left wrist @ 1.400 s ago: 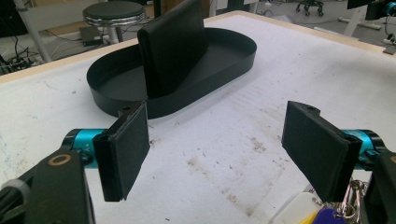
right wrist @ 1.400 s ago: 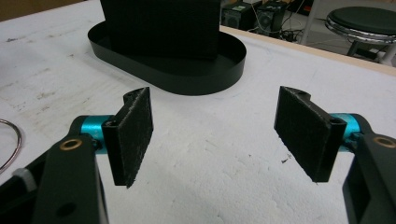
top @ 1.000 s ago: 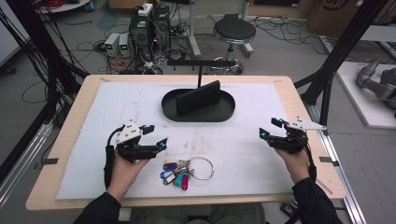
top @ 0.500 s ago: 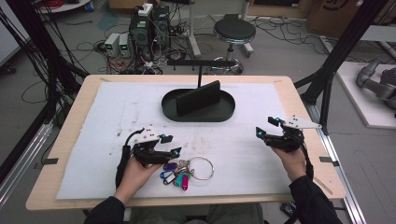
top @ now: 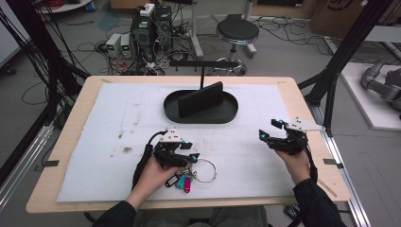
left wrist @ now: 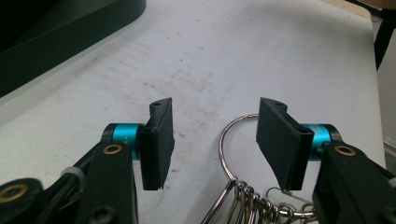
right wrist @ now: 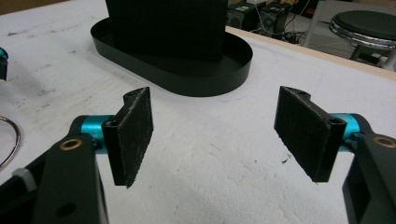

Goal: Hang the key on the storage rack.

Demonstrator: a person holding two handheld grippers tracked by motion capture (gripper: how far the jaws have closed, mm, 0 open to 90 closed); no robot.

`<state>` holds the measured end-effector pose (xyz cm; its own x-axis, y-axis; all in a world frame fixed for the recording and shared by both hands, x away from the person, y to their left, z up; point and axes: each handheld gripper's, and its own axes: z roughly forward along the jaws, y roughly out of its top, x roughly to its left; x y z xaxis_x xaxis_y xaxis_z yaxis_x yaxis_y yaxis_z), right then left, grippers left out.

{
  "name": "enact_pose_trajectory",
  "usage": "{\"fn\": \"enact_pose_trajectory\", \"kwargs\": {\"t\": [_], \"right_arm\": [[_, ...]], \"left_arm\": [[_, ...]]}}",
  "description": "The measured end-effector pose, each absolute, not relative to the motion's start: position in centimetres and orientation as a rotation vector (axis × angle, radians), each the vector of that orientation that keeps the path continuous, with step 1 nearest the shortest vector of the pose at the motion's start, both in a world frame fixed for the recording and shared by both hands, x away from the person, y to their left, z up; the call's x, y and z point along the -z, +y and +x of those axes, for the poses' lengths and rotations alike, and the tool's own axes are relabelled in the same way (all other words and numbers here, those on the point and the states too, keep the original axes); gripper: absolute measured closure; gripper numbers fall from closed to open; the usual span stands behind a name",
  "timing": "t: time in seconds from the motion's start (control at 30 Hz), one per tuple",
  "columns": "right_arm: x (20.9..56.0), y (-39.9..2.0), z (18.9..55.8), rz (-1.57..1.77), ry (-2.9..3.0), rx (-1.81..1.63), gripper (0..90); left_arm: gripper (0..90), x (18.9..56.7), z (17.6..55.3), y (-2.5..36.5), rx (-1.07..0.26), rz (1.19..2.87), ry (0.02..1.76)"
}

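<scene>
Key ring (left wrist: 232, 154) between the left gripper's (left wrist: 212, 140) wide jaws.
Right gripper (top: 273, 131) hovers apart, jaws wide.

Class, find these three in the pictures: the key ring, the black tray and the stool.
key ring (left wrist: 225, 140), left gripper view, on the left arc of the wire loop
tray (top: 172, 115), high view, on its left rim
stool (top: 237, 32), high view, on the round seat

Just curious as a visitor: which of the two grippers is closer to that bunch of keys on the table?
Left. The left gripper hangs right over the key ring, its open jaws around the big ring. The right gripper is well off to the side, over bare white mat.
</scene>
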<state>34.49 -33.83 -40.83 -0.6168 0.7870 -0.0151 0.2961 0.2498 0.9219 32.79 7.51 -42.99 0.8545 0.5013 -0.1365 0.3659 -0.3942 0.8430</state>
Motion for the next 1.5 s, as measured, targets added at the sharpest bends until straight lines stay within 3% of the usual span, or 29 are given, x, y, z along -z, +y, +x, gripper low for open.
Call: {"fn": "enact_pose_trajectory", "kwargs": {"t": [0.4,1.03,1.5], "right_arm": [[40.8,-33.9,34.4,0.977,2.047,-1.345,28.4],[40.8,-34.0,34.4,0.978,2.047,-1.349,28.5],[40.8,-34.0,34.5,0.978,2.049,-1.346,28.4]], "left_arm": [[60.2,43.5,33.2,5.3,-0.135,2.151,0.634],[66.1,44.1,33.3,4.6,-0.158,2.265,0.664],[76.8,44.1,32.5,4.0,-0.234,2.303,0.623]]}}
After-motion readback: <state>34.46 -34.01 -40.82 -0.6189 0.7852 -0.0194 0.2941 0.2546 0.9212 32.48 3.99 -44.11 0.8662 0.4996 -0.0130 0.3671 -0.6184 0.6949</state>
